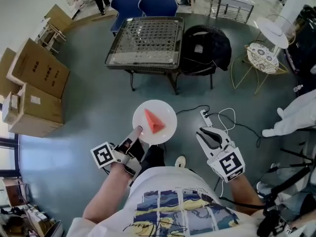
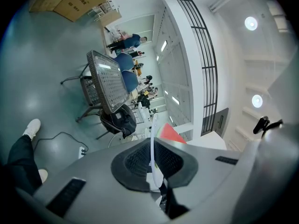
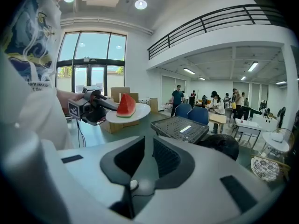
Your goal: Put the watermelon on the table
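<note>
Half done at most: watermelon (image 1: 154, 121) aloft, counter (image 1: 145, 38) yet to reach

Gripped by way of the plate (image 1: 165, 111): left tongs (image 1: 136, 132) clenched on its near rim, with the red wedge lying on top, up in the air over the floor (image 1: 84, 107). Nothing in the right tongs (image 1: 211, 136): released, jaws apart, held off to the side, apart from the plate. Done, by the look of it: the pick-up. Left to do: carrying across the open floor to the mesh-topped counter, well apart and straight ahead, then setting down and letting go.

From the head view: layout only, with plate, counter and both tongs seen from above. From the left gripper view: the plate edge-on between the pads, thin white rim pinched tight, a grip not shown so plainly from above. From the right gripper view: the load side-on, wedge standing on its rind, plate about level, a tilt check absent elsewhere; also only floor between its own jaws, proof of emptiness
</note>
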The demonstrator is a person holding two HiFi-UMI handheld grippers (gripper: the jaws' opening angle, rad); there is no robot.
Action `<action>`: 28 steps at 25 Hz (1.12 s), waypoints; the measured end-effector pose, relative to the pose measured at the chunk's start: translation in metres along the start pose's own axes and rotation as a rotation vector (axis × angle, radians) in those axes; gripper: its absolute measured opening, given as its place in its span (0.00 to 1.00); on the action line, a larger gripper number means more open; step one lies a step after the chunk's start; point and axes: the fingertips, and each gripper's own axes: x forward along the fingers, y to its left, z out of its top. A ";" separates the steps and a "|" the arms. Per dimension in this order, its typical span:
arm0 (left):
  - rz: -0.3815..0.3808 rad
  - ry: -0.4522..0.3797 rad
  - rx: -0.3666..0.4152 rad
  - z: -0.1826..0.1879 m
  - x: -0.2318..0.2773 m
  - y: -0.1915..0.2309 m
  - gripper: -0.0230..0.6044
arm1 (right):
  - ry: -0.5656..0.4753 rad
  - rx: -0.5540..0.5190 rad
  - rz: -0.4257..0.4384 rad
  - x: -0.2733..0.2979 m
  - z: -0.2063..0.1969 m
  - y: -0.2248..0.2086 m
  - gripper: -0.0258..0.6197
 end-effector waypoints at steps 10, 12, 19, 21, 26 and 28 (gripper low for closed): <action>-0.038 0.058 0.016 0.120 0.071 0.022 0.07 | -0.002 0.003 -0.074 0.104 0.054 -0.060 0.14; -0.048 0.069 0.017 0.149 0.085 0.024 0.06 | 0.004 -0.005 -0.086 0.131 0.069 -0.071 0.14; -0.029 0.102 0.025 0.241 0.117 0.041 0.06 | 0.005 0.005 -0.087 0.229 0.117 -0.102 0.14; -0.035 0.092 0.010 0.261 0.125 0.045 0.06 | 0.014 0.005 -0.073 0.251 0.125 -0.108 0.14; -0.022 0.037 -0.008 0.301 0.144 0.065 0.06 | 0.018 0.001 -0.035 0.289 0.134 -0.132 0.14; -0.029 0.016 -0.017 0.317 0.156 0.068 0.06 | 0.023 0.001 -0.012 0.306 0.136 -0.145 0.14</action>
